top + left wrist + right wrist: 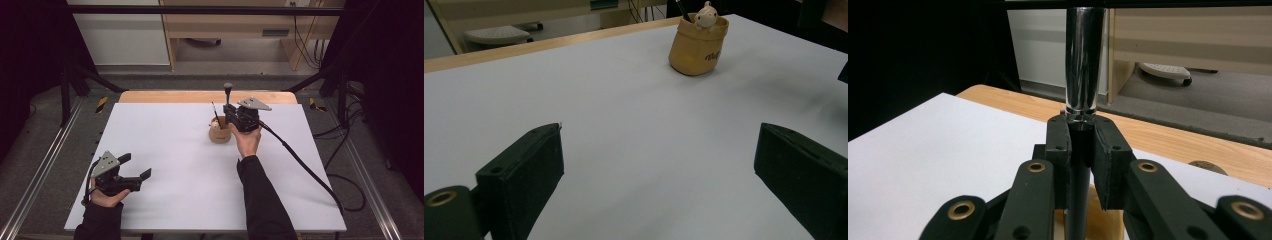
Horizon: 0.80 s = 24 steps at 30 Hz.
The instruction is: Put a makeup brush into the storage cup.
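My right gripper (229, 111) (1080, 145) is shut on the black handle of a brush (228, 95) with a shiny silver ferrule (1082, 65). The brush stands upright. It hangs just above and behind a small tan holder cup (219, 134) (698, 46) at the table's middle back. A thin black stick (215, 115) leans in the cup, and a pale little figurine (706, 15) sits at its rim. A bit of tan cup (1100, 217) shows under the jaws. My left gripper (136, 165) (659, 165) is open, with nothing between its jaws, low over the near left of the table.
A white sheet (175, 150) covers the table, with a strip of bare wood (200, 96) along the far edge. The right gripper's cable (305, 165) trails across the right side. Black frame posts stand at both sides.
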Motion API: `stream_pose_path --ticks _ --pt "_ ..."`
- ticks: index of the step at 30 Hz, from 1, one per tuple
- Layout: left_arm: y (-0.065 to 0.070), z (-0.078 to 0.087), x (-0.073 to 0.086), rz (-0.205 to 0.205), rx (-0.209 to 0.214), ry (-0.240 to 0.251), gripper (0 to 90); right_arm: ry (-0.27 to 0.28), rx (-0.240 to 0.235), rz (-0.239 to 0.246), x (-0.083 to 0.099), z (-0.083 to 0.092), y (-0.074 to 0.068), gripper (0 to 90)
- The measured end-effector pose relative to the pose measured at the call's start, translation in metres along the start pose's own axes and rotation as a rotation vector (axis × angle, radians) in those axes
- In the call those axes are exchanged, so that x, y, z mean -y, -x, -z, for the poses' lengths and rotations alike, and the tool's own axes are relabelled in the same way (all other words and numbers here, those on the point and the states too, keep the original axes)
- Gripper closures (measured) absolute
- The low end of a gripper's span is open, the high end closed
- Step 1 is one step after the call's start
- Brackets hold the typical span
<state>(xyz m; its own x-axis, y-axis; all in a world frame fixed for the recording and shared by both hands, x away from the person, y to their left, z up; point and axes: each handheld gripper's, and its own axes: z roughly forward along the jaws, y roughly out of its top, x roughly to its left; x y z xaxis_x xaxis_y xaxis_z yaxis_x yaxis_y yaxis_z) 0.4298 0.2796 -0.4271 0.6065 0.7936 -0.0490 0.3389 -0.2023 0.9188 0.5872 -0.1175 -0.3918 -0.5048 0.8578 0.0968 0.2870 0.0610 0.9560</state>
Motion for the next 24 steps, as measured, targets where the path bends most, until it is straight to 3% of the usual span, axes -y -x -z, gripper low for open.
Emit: stream_pose_path --ticks 24 --pt "0.000 0.001 0.000 0.000 -0.001 0.005 5.1 -0.073 0.008 0.004 0.024 -0.021 0.000 79.4"
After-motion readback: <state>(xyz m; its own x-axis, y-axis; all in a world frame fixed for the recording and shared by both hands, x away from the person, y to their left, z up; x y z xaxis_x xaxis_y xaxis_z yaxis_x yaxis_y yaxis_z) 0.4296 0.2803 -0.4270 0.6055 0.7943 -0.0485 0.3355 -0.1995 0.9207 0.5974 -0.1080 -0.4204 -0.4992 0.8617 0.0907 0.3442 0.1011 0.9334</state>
